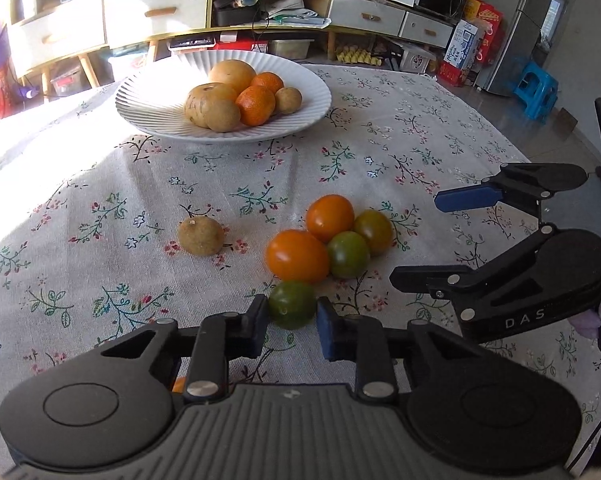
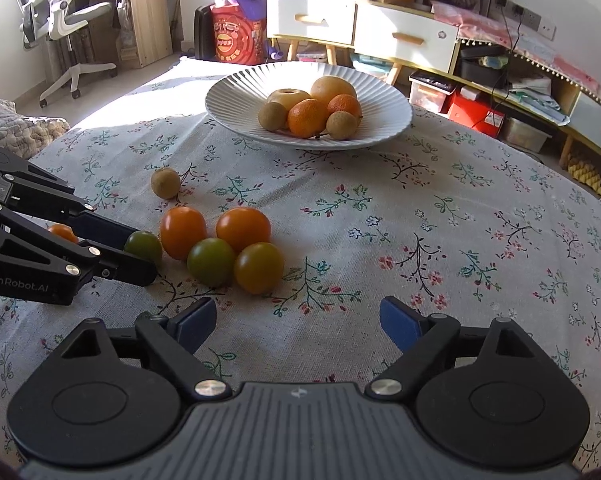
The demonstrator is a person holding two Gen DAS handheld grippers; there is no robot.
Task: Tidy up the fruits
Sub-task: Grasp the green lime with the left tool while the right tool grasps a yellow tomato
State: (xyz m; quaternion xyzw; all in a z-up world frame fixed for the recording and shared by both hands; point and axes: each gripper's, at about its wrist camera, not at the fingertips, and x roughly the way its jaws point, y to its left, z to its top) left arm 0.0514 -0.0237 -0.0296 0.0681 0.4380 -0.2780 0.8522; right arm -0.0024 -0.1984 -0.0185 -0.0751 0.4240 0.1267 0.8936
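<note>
A small green tomato (image 1: 292,305) sits on the flowered tablecloth, and my left gripper (image 1: 293,316) is shut on it, one pad on each side. The right wrist view shows the same tomato (image 2: 143,245) in the left gripper (image 2: 142,255). Just beyond it lies a cluster of two orange tomatoes (image 1: 297,255) and two greenish ones (image 1: 348,254). A small brown fruit (image 1: 200,236) lies alone to their left. My right gripper (image 2: 297,307) stands open over bare cloth, short of the cluster (image 2: 236,248), with nothing between its fingers.
A white ribbed plate (image 1: 148,120) at the far side holds pears, tangerines and small brown fruits. Another small orange tomato (image 2: 62,232) lies behind the left gripper's arms. Cabinets, a chair and a blue stool stand beyond the table edge.
</note>
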